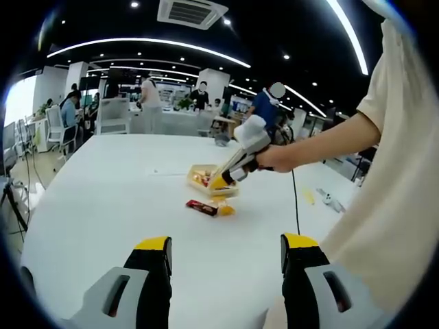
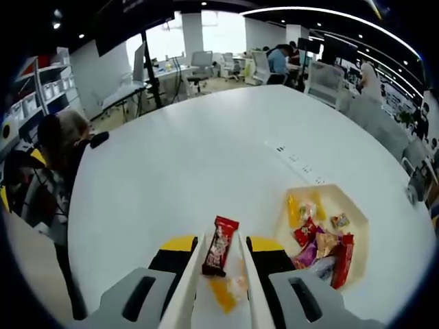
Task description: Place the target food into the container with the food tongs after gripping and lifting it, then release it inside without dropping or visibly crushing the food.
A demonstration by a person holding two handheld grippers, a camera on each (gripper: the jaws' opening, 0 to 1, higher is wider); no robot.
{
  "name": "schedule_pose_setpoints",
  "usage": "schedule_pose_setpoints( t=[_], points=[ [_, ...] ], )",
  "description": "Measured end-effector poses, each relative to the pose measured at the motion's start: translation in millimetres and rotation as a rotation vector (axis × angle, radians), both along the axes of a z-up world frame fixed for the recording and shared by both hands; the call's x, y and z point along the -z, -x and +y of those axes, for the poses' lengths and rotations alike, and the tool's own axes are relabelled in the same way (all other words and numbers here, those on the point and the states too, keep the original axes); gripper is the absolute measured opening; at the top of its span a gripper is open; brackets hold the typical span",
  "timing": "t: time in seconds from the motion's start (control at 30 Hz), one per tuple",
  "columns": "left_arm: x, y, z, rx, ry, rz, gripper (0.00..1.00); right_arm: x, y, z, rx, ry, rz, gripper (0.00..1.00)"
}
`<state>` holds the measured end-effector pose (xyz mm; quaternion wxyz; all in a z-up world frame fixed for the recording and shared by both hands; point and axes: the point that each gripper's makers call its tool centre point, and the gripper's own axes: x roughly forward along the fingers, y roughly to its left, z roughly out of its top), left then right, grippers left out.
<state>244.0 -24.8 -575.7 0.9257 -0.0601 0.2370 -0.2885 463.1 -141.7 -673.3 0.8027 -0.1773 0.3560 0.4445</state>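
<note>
A red snack packet (image 2: 219,251) lies on the white table, between the two pale arms of the food tongs (image 2: 188,282). Next to it is a small orange-yellow piece (image 2: 223,293). My right gripper (image 2: 223,248) is shut on the tongs, whose arms stand apart around the packet. To the right sits the cream container (image 2: 328,186) with several wrapped snacks inside. In the left gripper view, a hand holds the right gripper (image 1: 241,159) over the container (image 1: 199,169), with the red packet (image 1: 201,206) and the yellow piece (image 1: 226,210) in front. My left gripper (image 1: 226,248) is open with nothing between its fingers.
The round white table (image 2: 185,157) has sockets (image 2: 293,157) near its middle and a black cable (image 1: 296,205) across it. Small items (image 1: 328,200) lie near its right edge. Office chairs, desks and people stand around. The person's pale sleeve (image 1: 391,171) is close on the right.
</note>
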Motion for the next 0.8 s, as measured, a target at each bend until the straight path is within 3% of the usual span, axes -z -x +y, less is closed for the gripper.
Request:
schedule_pose_setpoints(
  t=[0.8],
  points=[
    [5.3,-5.3,1,-0.008,0.005,0.023,0.64,26.9,6,6,-0.025,0.034,0.065,0.28]
  ],
)
